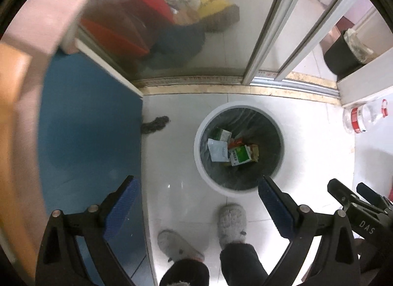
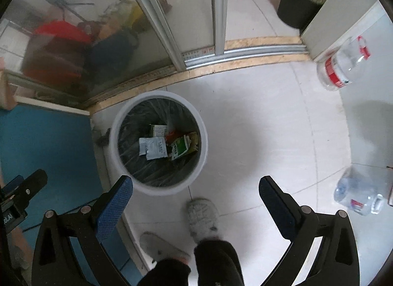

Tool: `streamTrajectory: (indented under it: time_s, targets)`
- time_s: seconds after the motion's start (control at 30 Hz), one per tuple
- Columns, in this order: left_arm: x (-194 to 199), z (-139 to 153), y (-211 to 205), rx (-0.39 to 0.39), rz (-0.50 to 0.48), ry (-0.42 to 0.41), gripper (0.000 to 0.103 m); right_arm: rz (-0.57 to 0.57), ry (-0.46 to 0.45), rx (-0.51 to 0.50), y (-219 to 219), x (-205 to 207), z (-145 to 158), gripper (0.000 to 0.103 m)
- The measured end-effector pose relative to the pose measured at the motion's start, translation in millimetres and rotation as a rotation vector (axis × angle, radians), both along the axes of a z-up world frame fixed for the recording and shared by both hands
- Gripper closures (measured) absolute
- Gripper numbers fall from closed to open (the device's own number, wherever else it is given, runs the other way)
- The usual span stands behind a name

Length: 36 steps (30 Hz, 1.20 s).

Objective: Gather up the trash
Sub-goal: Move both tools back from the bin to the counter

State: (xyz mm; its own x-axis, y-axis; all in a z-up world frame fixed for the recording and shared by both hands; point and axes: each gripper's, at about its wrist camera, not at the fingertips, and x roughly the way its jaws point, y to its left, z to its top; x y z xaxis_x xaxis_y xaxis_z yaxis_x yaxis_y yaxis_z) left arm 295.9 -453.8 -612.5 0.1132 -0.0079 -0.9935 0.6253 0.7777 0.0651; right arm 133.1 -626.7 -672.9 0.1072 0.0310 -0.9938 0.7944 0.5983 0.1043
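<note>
Both grippers point down at the floor. The left gripper (image 1: 196,195) is spread wide with nothing in it. The right gripper (image 2: 196,192) is spread wide too, and empty. A white bin (image 2: 113,146) stands on the floor below them, near the glass door (image 2: 86,40). The trash (image 2: 169,144) lies in the bin: small packets and wrappers. Two clear bottles (image 2: 341,64) lie far right. Grey slippers (image 1: 232,222) stand near.

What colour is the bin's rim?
White. The bin has a white rim around a dark liner; the right wrist view shows it best.
</note>
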Motion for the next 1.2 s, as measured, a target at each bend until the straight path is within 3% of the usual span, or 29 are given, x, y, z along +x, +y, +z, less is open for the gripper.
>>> streamTrajectory:
  time_s: [0.03, 0.4, 0.6, 0.77, 0.93, 1.1, 1.2]
  targets:
    - [-2.3, 12.3, 1.3, -0.004, 0.005, -0.002, 0.004, 0.018, -0.001, -0.030, 5.3, -5.3, 38.6, 0.000]
    - [-58.0, 192.0, 23.5, -0.070, 0.015, -0.066, 0.004, 0.083, -0.084, -0.127, 32.9, -51.1, 250.4, 0.000]
    - [-73.4, 273.5, 37.0, -0.125, 0.052, -0.101, 0.004, 0.105, -0.145, -0.180, 42.4, -73.6, 346.3, 0.000]
    - [-84.4, 311.7, 52.6, -0.160, 0.083, -0.112, 0.004, 0.120, -0.177, -0.205, 49.5, -80.4, 390.7, 0.000]
    - [-83.5, 338.1, 66.1, -0.145, 0.117, -0.147, 0.004, 0.119, -0.224, -0.147, 58.1, -72.6, 418.2, 0.000]
    - [-52.5, 369.9, 109.2, -0.159, 0.215, -0.244, 0.004, 0.186, -0.270, -0.103, 85.1, -29.9, 434.8, 0.000]
    - [-24.1, 384.7, 160.9, -0.163, 0.319, -0.277, 0.004, 0.271, -0.299, -0.072, 122.0, 13.4, 442.4, 0.000]
